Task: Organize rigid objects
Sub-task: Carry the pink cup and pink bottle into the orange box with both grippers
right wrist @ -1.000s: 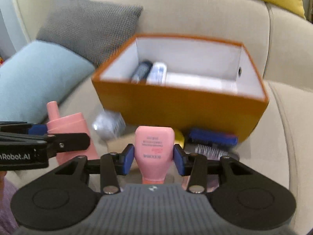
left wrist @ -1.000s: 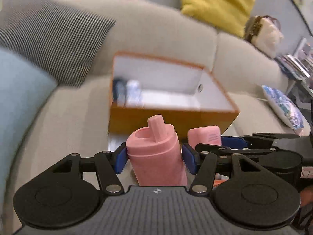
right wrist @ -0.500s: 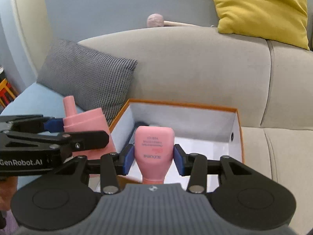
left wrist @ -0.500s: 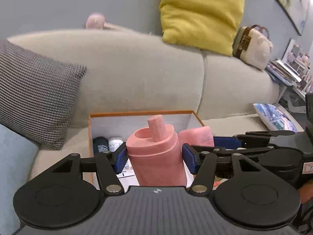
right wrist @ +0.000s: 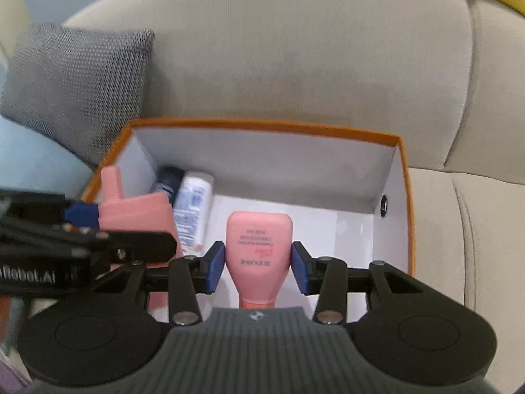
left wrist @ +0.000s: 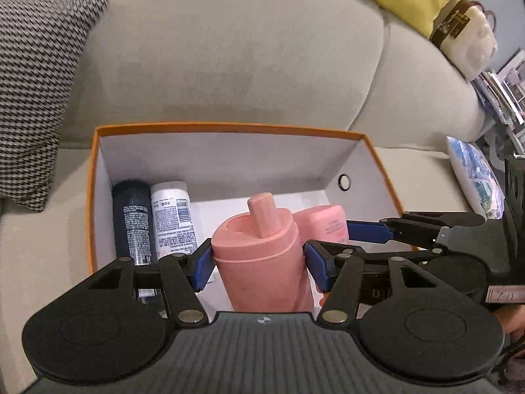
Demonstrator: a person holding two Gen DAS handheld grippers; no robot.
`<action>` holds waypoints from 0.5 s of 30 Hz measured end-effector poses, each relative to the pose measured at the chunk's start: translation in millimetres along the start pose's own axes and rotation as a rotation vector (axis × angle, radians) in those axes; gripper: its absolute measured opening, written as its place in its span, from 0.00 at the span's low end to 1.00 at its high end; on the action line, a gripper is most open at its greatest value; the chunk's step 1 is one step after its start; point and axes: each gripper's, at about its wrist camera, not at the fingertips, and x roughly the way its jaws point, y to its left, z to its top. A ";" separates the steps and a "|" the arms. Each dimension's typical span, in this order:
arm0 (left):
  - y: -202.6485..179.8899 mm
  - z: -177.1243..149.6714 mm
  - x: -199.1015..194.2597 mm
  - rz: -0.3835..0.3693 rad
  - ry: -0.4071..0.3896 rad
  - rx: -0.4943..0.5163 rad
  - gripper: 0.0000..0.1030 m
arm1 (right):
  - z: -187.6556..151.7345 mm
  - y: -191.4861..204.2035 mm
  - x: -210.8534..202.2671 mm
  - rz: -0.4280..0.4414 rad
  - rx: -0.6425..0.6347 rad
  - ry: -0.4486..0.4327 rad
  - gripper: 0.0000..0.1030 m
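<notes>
Both grippers poised over the open orange box (left wrist: 377,161), which sits on the beige sofa seat (left wrist: 39,229) in front of the backrest. At the box's left end two containers already lie side by side on the white floor: a dark spray can (left wrist: 133,220) against the left wall and a white tube (left wrist: 172,216) touching it. Next along, your left gripper (left wrist: 259,262) has its blue pads pressed on the flanks of a pink spouted bottle (left wrist: 262,256), held upright above the box floor just right of the white tube; lower it carelessly and its base may land on that tube, so that it tips or rolls once let go. Further right, your right gripper (right wrist: 257,267) is clamped partway closed on the narrow waist of a pink tube (right wrist: 259,246), cap end toward the camera and broad end pointing into the box's free right half. The two pink items appear very near or touching in the left wrist view, and the grippers' linkages crowd together there; bringing both down at once risks a finger striking the other tool or knocking the neighbouring item askew. The near wall of the box is hidden under both grippers, so you cannot tell its clearance; a descent begun too close to you could catch that rim and shove the light box across the cushion.
</notes>
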 end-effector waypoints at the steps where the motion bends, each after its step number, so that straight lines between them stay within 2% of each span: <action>1: 2.9 4.7 4.0 -0.004 0.015 -0.001 0.65 | -0.4 0.3 5.1 -0.001 -0.008 0.009 0.44; 10: 12.7 24.4 46.1 -0.012 0.111 -0.006 0.65 | 12.3 -3.0 42.5 -0.013 -0.041 0.065 0.44; 15: 22.7 28.3 71.8 0.001 0.159 -0.049 0.66 | 16.8 -6.4 58.1 -0.020 -0.035 0.093 0.44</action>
